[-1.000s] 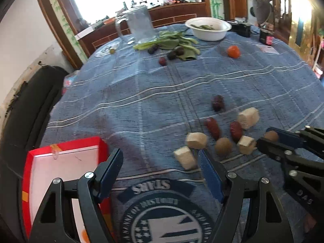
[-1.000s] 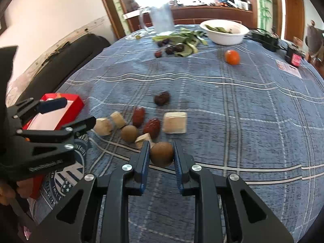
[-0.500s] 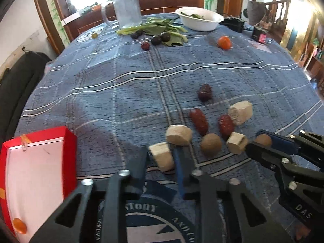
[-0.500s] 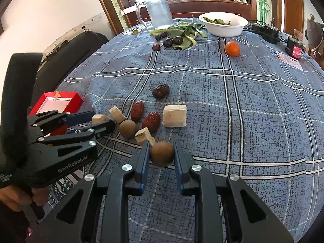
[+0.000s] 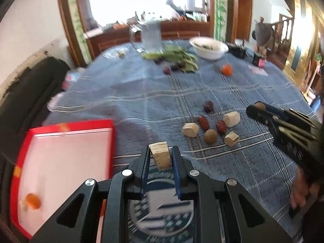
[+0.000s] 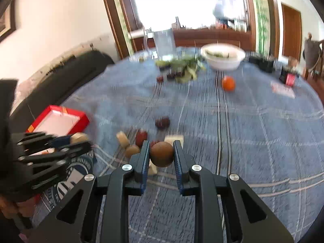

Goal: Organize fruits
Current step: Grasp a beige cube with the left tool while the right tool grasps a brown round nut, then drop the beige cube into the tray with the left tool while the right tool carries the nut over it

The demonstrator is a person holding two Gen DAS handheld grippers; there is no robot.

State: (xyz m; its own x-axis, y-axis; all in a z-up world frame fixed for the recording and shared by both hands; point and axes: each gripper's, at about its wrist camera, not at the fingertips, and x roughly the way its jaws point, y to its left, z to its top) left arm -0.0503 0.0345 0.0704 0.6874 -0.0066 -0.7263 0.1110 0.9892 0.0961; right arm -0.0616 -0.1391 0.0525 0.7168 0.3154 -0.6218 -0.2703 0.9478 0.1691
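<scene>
My left gripper (image 5: 161, 155) is shut on a pale beige chunk (image 5: 160, 155), lifted off the blue checked cloth. To its left lies the red tray (image 5: 64, 158) with a small orange fruit (image 5: 32, 200) in its near corner. My right gripper (image 6: 161, 151) is shut on a round brown fruit (image 6: 162, 154), raised above the cloth; it also shows at the right of the left wrist view as the right gripper (image 5: 255, 109). On the cloth lie more beige chunks (image 5: 190, 130), red dates (image 5: 203, 120), a brown fruit (image 5: 210, 136) and a dark date (image 5: 208, 106).
At the far side stand a glass pitcher (image 5: 150, 35), green leaves with dark fruits (image 5: 180, 60), a white bowl (image 5: 210, 46) and an orange tangerine (image 5: 226, 69). A black sofa (image 5: 26, 93) lies left of the table. A person's hand (image 5: 301, 190) holds the right gripper.
My left gripper closed on a beige chunk and lifted it toward the tray side. The right gripper rose a little with the brown fruit still in it.
</scene>
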